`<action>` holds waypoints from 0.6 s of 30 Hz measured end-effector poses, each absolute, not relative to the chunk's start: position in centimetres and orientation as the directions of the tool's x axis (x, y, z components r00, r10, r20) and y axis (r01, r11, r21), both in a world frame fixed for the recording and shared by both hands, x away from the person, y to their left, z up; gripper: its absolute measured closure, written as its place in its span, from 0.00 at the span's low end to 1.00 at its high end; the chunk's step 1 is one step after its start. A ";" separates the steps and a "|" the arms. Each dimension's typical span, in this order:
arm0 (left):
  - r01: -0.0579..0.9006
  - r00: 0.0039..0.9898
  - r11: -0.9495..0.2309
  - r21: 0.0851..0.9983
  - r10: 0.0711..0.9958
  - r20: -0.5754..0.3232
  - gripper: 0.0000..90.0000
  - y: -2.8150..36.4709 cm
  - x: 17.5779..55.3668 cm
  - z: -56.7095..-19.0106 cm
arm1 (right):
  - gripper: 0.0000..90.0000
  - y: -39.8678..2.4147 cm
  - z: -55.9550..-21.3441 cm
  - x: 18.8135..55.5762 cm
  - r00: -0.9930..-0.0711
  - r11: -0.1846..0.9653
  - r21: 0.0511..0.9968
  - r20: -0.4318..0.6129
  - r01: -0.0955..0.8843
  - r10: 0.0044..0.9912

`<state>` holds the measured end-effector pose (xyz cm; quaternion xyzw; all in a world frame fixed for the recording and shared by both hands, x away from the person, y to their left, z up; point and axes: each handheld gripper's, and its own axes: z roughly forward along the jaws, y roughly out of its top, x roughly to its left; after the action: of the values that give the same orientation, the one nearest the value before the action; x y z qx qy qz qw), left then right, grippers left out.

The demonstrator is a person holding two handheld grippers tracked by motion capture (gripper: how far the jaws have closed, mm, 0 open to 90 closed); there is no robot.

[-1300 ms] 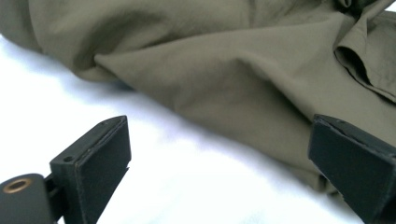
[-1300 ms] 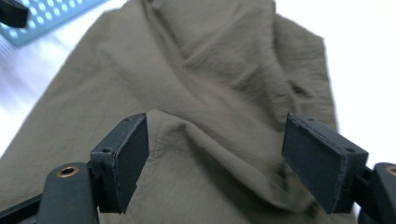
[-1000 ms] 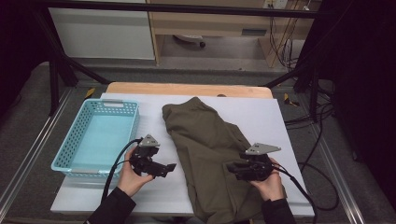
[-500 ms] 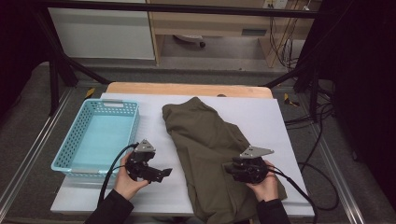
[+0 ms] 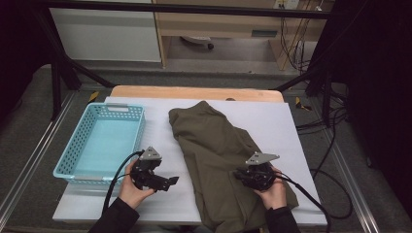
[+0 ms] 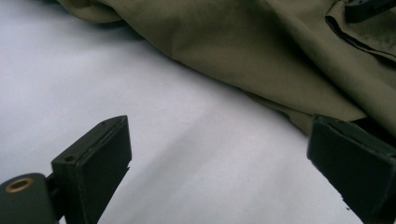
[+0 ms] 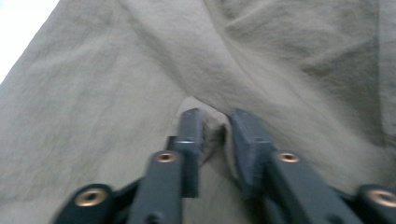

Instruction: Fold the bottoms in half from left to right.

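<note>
A: Where is the olive garment (image 5: 221, 155) lying?
B: At centre frame on the white table (image 5: 296, 145). A fold is being pinched by the right gripper (image 7: 215, 128), whose jaws have just been closing on it.
A: And the left gripper (image 6: 219, 158)?
B: Its jaws are being held wide apart over bare table beside the hem, the basket (image 5: 99, 145) at left being kept clear.
</note>
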<state>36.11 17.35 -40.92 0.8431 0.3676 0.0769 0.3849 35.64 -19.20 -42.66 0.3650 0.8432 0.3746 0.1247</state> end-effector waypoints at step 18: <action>0.562 0.721 -0.445 0.697 0.676 -0.150 0.08 17.0 36.0 -41.1 | 0.99 -25.7 -40.3 31.4 -0.677 0.434 0.724 0.062 0.536 0.734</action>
<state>35.98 16.99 -41.13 0.8466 0.3656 0.0752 0.3794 31.43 -25.66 -40.31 0.3796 0.8364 0.3726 0.1323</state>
